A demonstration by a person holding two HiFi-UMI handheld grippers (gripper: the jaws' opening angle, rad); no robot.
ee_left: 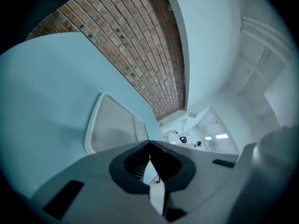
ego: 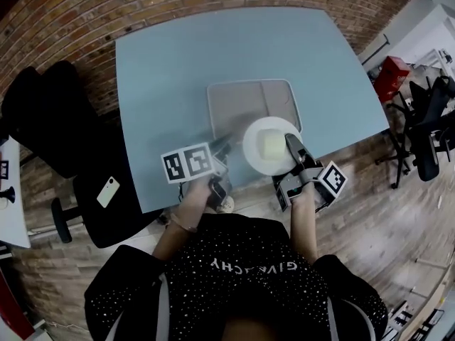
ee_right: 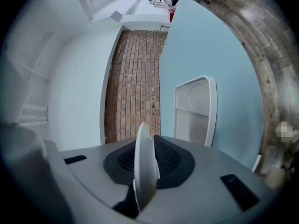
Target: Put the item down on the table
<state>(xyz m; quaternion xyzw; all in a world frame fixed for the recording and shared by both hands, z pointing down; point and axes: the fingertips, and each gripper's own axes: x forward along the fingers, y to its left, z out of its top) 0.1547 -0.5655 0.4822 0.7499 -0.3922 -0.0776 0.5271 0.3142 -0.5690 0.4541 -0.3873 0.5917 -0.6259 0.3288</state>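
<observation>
White plate (ego: 264, 166) with a pale yellow block (ego: 271, 145) on its middle, at the near edge of the light-blue table (ego: 199, 69). From the head view, overlapping the near right corner of a pale rectangular tray (ego: 245, 101). Pinched at its right rim by the right gripper (ego: 291, 144), jaws narrowed onto the thin edge. Edge-on between the dark pads in the right gripper view, standing out past the tips. Resting on the table or held clear of it: cannot tell.

Left gripper (ego: 222, 146) just beside the plate's left rim, seemingly apart from it, by the tray's near left corner. Jaw tips together, only a pale sliver of gap behind them, nothing made out in their grip. Both grippers in the person's hands, marker cubes facing up.

Brick surface beyond the table's far side. Black office chair (ego: 43, 112) well to the left. White phone (ego: 108, 192) on a dark seat nearer the person.
</observation>
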